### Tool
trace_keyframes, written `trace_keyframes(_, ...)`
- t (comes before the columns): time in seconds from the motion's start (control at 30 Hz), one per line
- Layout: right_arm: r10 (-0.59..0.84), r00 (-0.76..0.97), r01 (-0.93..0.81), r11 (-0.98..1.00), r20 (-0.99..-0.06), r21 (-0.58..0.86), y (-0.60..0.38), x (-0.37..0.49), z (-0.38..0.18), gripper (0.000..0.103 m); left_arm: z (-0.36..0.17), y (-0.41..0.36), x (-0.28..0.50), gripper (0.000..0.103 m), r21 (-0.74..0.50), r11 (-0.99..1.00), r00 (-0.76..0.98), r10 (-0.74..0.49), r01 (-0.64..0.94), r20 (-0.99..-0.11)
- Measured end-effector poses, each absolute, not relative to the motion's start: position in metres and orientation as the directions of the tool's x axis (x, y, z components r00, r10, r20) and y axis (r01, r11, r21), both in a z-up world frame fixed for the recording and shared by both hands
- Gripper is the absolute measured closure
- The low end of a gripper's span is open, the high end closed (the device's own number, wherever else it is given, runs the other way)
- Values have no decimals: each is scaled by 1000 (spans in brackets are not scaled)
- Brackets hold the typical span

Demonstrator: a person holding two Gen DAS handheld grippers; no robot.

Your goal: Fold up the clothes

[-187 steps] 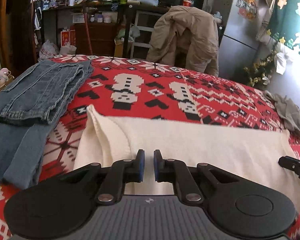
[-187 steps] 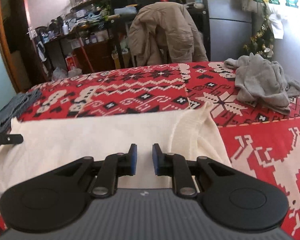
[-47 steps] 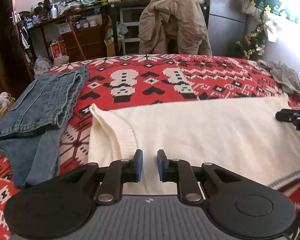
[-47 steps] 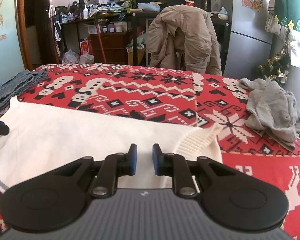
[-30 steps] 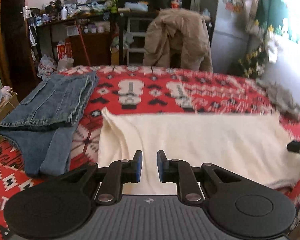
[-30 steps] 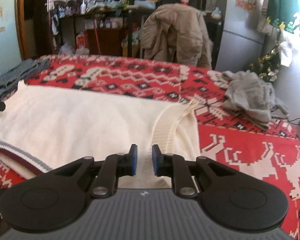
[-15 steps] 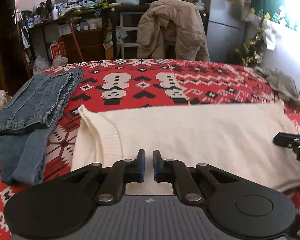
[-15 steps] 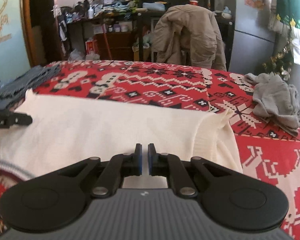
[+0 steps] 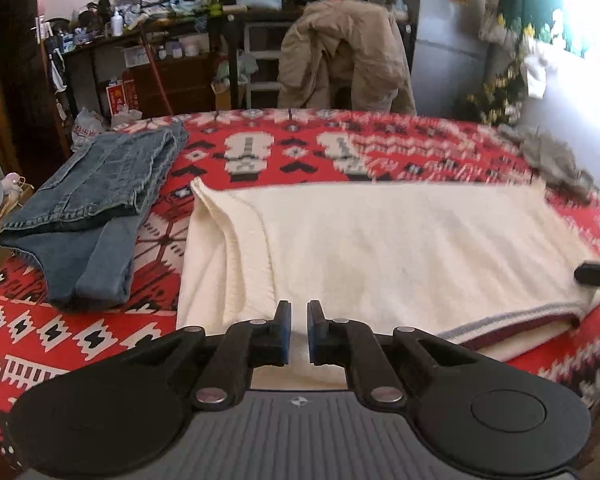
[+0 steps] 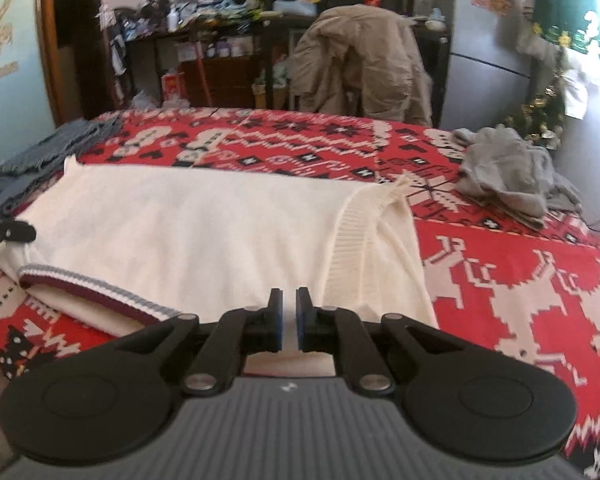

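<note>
- I see a cream knitted sweater with ribbed cuffs (image 9: 400, 248) lying across the near edge of the bed, spread over a red, white and black patterned blanket (image 9: 300, 152). It looks folded lengthwise at least once: a maroon, white and grey-blue striped hem band (image 10: 96, 292) shows along its near edge, with a cream layer below it.
- Left gripper (image 9: 298, 330): the blue-padded jaws stand a narrow gap apart, over the near edge of the sweater beside a ribbed cuff (image 9: 248, 256). Whether any cloth is pinched between them I cannot tell.
- Right gripper (image 10: 287, 322): narrower gap, also at the near edge, just beside the other ribbed cuff (image 10: 352, 232). Cream knit shows through the gap; whether it is gripped I cannot tell.
- Handling judgement: soft, limp, fairly thick knit, light to lift. It will sag and stretch between two hold points, and layers may slide on each other. Not fragile.
- Hold points, as I judge them: pinch through all layers at the near edge, close to the end corners. The ribbed bands are denser and should slip less than plain knit.
- Blue denim jeans (image 9: 100, 188), already folded, lie at the bed's left edge, apart from the sweater.
- A crumpled grey garment (image 10: 508, 168) lies towards the far right corner, not folded.
- A beige jacket (image 9: 344, 52) hangs over a chair beyond the far edge.
</note>
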State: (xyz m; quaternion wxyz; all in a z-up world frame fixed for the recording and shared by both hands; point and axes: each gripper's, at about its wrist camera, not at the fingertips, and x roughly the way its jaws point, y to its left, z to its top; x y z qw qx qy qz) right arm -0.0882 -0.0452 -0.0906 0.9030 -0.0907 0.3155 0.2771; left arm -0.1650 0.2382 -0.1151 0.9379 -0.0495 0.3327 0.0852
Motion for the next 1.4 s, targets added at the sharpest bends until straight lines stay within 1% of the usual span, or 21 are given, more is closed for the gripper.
trace_keyframes(0.17,444,679,-521,853,-585,42,-52,-94,-84,95,-109,236,-166,94,-92,975,796,108,-201,-596)
trace_keyframes(0.27,462,680,-523,850,-569,65,-47,-88,-84,95,-115,233,-150,94,-119,974,790,84,-194,-607)
trace_keyframes(0.53,506,664,-543,833,-551,110,-17,-70,-91,95,-128,220,-125,94,-108,977,770,73,-181,-634)
trace_keyframes(0.7,531,627,-573,810,-570,123,-2,-69,-97,93,-129,211,-132,93,-45,988,758,83,-147,-647)
trace_keyframes(0.87,509,623,-598,800,-594,57,2,-78,-103,92,-130,200,-150,92,55,995,755,99,-84,-648)
trace_keyframes(1.03,498,621,-609,793,-605,29,-7,-88,-102,92,-130,199,-165,92,89,994,748,101,-56,-656)
trace_keyframes(1.17,499,619,-619,785,-607,15,-15,-98,-101,90,-129,198,-173,92,103,993,746,111,-57,-657)
trace_keyframes(1.2,500,617,-620,784,-608,15,-17,-99,-100,89,-128,198,-175,92,103,993,745,116,-63,-657)
trace_keyframes(1.23,499,618,-618,786,-607,18,-20,-101,-99,84,-127,197,-177,92,105,992,747,122,-70,-653)
trace_keyframes(1.27,499,624,-611,791,-602,22,-22,-102,-97,81,-126,196,-179,92,106,991,749,128,-77,-650)
trace_keyframes(1.3,498,629,-604,796,-597,27,-24,-104,-95,79,-125,195,-182,91,108,991,751,134,-84,-646)
trace_keyframes(1.33,497,635,-597,802,-592,32,-26,-105,-94,79,-124,195,-184,90,107,990,753,139,-91,-643)
trace_keyframes(1.4,498,639,-586,809,-586,49,-30,-109,-92,78,-121,202,-189,81,83,989,758,147,-122,-635)
